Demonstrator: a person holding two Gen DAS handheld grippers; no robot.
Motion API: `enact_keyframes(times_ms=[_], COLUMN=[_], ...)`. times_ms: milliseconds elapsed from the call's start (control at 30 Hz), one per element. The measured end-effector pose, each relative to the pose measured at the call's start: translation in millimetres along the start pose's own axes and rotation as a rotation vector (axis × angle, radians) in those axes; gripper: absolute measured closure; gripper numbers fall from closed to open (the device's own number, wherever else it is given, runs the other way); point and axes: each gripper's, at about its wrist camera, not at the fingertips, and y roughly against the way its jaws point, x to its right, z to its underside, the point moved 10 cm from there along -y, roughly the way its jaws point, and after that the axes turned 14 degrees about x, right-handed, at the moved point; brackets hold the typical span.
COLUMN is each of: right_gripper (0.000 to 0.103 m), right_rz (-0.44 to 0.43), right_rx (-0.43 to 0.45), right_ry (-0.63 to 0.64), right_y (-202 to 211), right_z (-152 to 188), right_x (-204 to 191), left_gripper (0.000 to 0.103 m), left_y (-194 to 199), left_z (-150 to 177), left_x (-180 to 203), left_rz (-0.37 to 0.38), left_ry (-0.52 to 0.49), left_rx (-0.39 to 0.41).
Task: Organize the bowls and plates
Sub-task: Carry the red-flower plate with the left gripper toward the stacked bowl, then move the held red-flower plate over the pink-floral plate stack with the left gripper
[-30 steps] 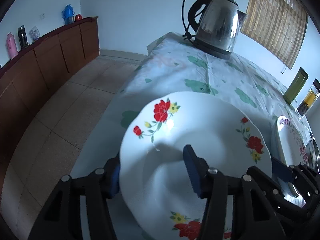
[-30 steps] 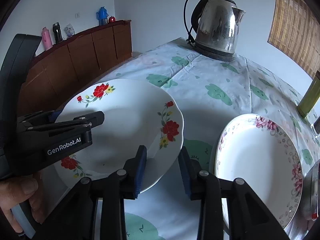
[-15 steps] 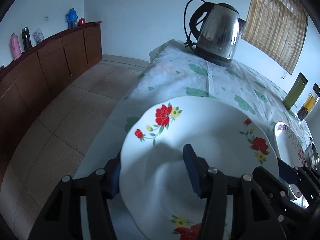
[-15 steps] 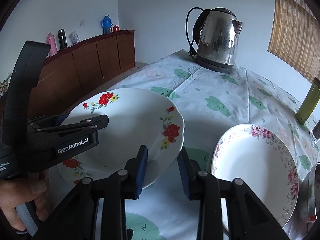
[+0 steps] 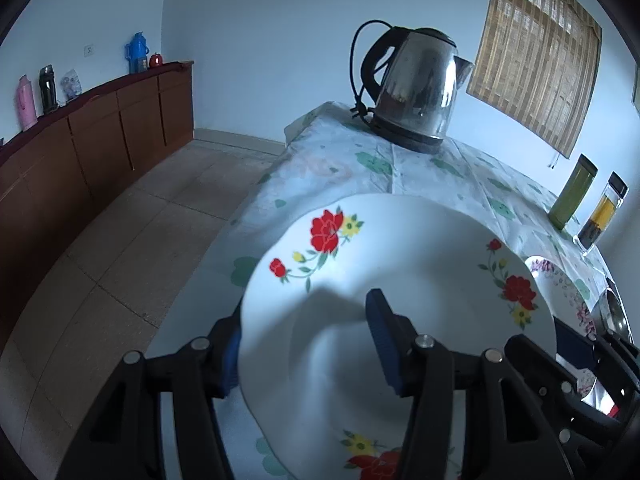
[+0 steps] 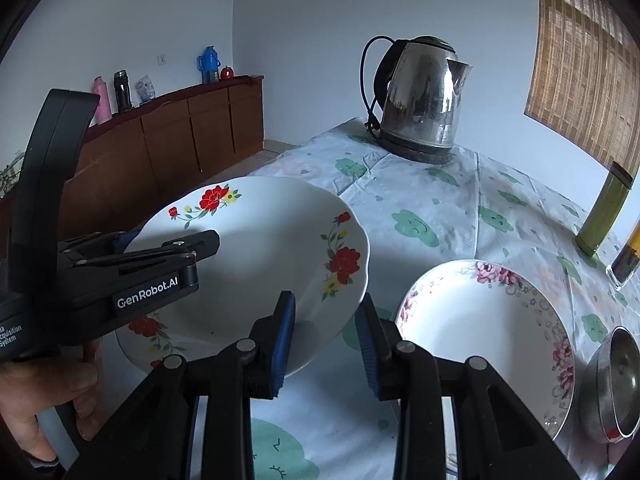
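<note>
A white plate with red flowers (image 5: 420, 272) (image 6: 256, 256) is held in the air, tilted, above the table's near left corner. My left gripper (image 5: 306, 350) is shut on its left rim; it also shows in the right wrist view (image 6: 176, 244). My right gripper (image 6: 326, 334) is shut on the plate's right rim, one pad above and one below. A second white plate with pink flowers (image 6: 484, 328) lies flat on the tablecloth to the right, also seen in the left wrist view (image 5: 560, 284). A steel bowl (image 6: 612, 388) sits at its right edge.
A steel kettle (image 6: 420, 96) stands at the far end of the table with the green-patterned cloth (image 6: 440, 208). A green bottle (image 6: 604, 208) and a glass bottle (image 5: 602, 212) stand at the right edge. A wooden sideboard (image 5: 80, 148) runs along the left wall.
Both grippers have lifted the red-flowered plate higher off the table and tilted it. The pink-flowered plate has not moved.
</note>
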Motion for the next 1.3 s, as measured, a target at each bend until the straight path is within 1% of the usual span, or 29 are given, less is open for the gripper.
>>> enact_keyframes(times_ms=[133, 267, 600, 767, 867, 1033, 1300], right_gripper=[0.07, 0.07, 0.07, 0.07, 0.07, 0.071, 0.072], right_rz=[0.01, 0.014, 0.011, 0.009, 0.013, 0.02, 0.034], right_rx=[0.017, 0.024, 0.016, 0.007, 0.015, 0.012, 0.022], right_ry=[-0.008, -0.017, -0.071, -0.088, -0.089, -0.099, -0.131], right_y=[7, 14, 22, 21, 23, 26, 38], right_z=[-4, -4, 2, 6, 5, 8, 9], right_x=[8, 12, 31, 38, 41, 49, 71], left_gripper=[0.05, 0.05, 0.05, 0.05, 0.051, 0.051, 0.051], left_y=[6, 9, 16, 13, 14, 15, 22], left_z=[-6, -8, -4, 1, 0, 2, -1], left_x=[10, 19, 47, 53, 55, 63, 91], left_rz=[0.015, 0.036, 0.08, 0.099, 0.109, 0.117, 0.139], left_ry=[-0.009, -0.011, -0.028, -0.02, -0.015, -0.03, -0.085], left_rx=[0.028, 0.033, 0.036, 0.014, 0.019, 0.013, 0.018])
